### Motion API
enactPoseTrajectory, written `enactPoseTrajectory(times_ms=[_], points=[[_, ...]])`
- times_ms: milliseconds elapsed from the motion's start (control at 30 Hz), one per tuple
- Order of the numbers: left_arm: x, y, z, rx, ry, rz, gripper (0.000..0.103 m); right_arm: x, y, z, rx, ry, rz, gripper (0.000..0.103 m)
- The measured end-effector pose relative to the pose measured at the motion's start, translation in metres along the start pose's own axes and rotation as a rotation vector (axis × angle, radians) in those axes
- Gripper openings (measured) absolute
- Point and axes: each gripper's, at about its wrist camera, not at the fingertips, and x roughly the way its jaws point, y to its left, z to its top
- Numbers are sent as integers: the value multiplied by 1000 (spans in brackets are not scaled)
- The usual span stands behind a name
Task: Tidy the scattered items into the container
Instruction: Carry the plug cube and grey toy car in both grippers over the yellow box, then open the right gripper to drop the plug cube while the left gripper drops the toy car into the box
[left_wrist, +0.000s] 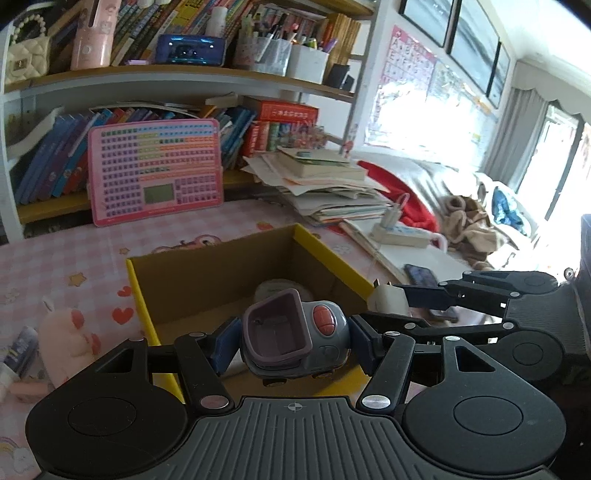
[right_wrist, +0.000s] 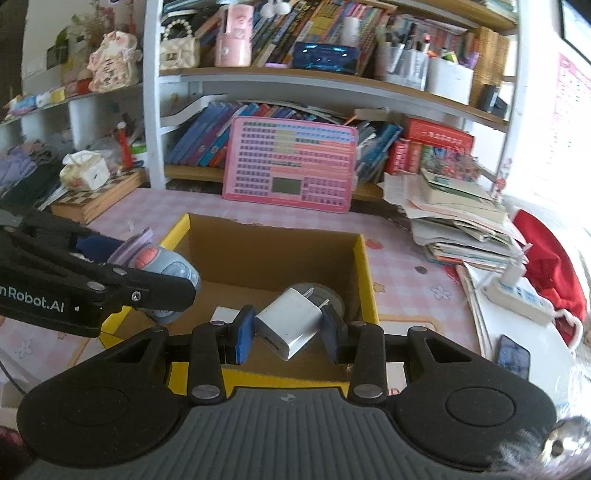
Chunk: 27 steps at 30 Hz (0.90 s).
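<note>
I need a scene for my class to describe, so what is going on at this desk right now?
A person is tidying with a two-finger gripper in each hand. The left gripper is shut on a grey toy car, and the right gripper is shut on a white plug adapter. Both are held over the open cardboard box on the pink checked desk, with neither item dropped in yet. A pink plush toy lies outside the box.

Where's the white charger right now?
Right wrist view, centre: the charger is clamped in the right tongs, above the box, right of the toy car.
</note>
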Motion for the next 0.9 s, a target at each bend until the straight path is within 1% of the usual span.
enactPoseTrajectory(times_ms=[67, 333, 500, 667, 733, 833, 900], points=[[7, 1, 1, -3, 11, 21, 63, 11, -3, 2, -17, 12, 16, 36], [37, 9, 4, -15, 76, 65, 63, 51, -12, 8, -64, 83, 76, 36], [56, 12, 4, -32, 131, 67, 63, 71, -15, 7, -87, 146, 114, 36], [71, 11, 4, -20, 168, 78, 63, 86, -13, 7, -133, 192, 151, 36], [78, 13, 1, -28, 193, 84, 63, 94, -13, 5, -148, 224, 163, 36], [87, 20, -3, -65, 224, 84, 63, 105, -14, 2, -143, 268, 180, 36], [89, 20, -3, -59, 223, 96, 63, 110, -16, 1, -131, 283, 191, 36]])
